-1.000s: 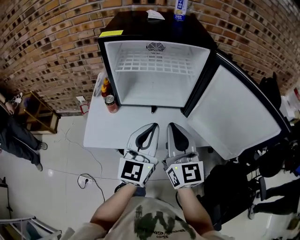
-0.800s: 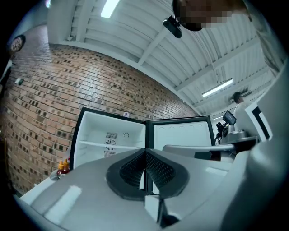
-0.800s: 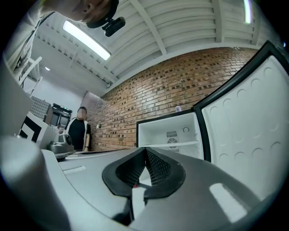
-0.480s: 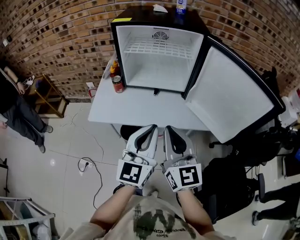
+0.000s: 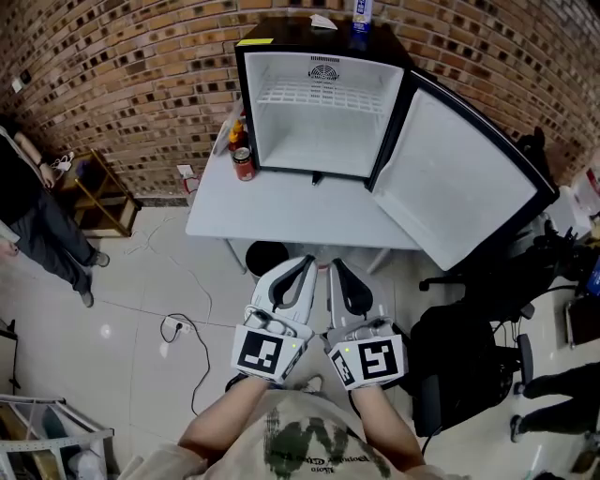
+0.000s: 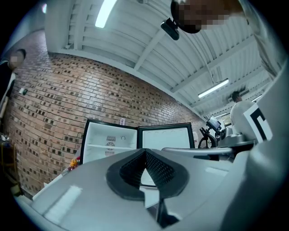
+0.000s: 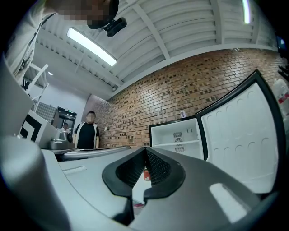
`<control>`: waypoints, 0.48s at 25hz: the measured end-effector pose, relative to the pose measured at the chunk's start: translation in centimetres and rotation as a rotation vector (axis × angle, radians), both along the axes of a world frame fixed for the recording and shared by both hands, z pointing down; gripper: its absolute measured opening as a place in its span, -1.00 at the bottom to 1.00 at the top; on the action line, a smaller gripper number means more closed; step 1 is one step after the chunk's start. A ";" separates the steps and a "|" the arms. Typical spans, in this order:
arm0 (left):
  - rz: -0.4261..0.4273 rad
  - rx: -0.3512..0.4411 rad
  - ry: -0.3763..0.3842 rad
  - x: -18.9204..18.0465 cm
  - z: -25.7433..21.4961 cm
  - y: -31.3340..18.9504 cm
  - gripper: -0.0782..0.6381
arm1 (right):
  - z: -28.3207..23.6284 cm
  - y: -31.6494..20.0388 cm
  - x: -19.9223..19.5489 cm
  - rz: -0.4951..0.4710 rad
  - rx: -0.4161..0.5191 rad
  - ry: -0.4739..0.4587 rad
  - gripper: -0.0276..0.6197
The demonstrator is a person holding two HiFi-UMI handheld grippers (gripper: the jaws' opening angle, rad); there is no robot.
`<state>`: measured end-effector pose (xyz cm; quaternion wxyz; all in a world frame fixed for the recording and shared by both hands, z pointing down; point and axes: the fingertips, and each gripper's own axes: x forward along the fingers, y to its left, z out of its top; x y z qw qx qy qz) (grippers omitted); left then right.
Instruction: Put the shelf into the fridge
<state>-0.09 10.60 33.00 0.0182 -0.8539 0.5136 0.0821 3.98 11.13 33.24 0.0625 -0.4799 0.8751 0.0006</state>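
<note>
Left gripper (image 5: 302, 265) and right gripper (image 5: 341, 270) — fingers closed, empty — point side by side toward the shelf (image 5: 319, 95), lying crosswise in the fridge (image 5: 281, 28) well ahead.

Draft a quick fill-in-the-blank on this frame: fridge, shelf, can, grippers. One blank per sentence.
1. The door of the fridge stands ____.
2. The wire shelf sits ____ the fridge, high up.
3. In the head view, the red can stands on the table to the ____ of the fridge.
4. The left gripper and the right gripper are both ____, with nothing between the jaws.

Missing words: open; inside; left; shut.
</note>
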 end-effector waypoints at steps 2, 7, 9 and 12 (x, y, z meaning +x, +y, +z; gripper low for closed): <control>0.005 0.001 -0.002 -0.5 0.1 0.4 -0.78 | -0.1 0.4 -0.4 0.012 0.002 0.001 -0.91; 0.020 -0.002 -0.007 -1.3 0.2 1.3 -0.78 | -0.3 1.5 -1.0 0.033 0.005 0.009 -0.91; 0.026 -0.004 -0.004 -1.2 -0.1 1.7 -0.78 | -0.2 1.8 -1.1 0.038 0.001 0.012 -0.91; 0.031 0.007 0.005 -1.2 0.0 2.1 -0.78 | -0.1 2.3 -1.1 0.046 -0.001 0.020 -0.91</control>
